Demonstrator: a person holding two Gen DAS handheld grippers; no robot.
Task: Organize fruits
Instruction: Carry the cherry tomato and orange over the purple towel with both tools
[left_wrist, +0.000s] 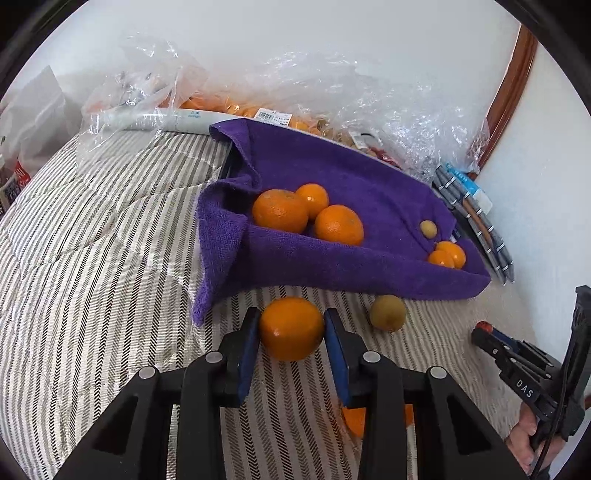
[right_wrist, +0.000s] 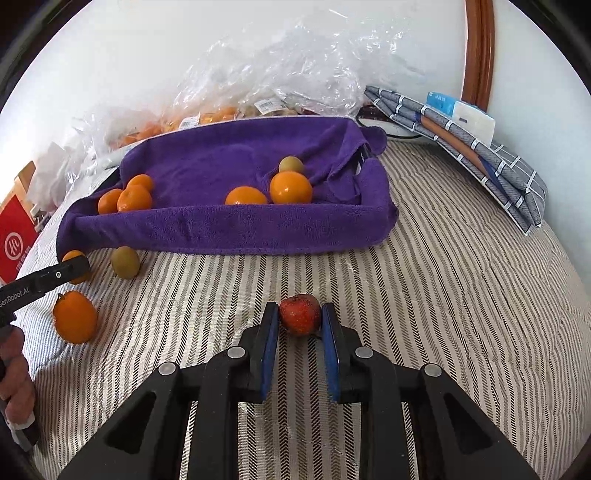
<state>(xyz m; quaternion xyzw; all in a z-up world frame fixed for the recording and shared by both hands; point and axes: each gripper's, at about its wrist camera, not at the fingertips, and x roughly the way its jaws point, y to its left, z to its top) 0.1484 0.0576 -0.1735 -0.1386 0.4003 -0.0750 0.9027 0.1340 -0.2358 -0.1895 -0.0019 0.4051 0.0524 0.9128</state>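
Fingers (left_wrist: 255, 343) of left gripper (left_wrist: 291, 332) clamped on orange (left_wrist: 291, 328), lower centre; right gripper (right_wrist: 300, 321) clamped on red fruit (right_wrist: 299, 314). Lift both clear of bed (right_wrist: 443, 295), carry over purple towel (right_wrist: 221, 225) rim, release low, gentle squeeze.

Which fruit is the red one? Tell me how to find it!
Find the big purple towel draped over a tray on the striped bed cover. Come straight forward from its front edge, onto the bare stripes: the right gripper pinches a small fruit between its blue fingers. It is the only red, speckled one; the others are orange or yellow-green.
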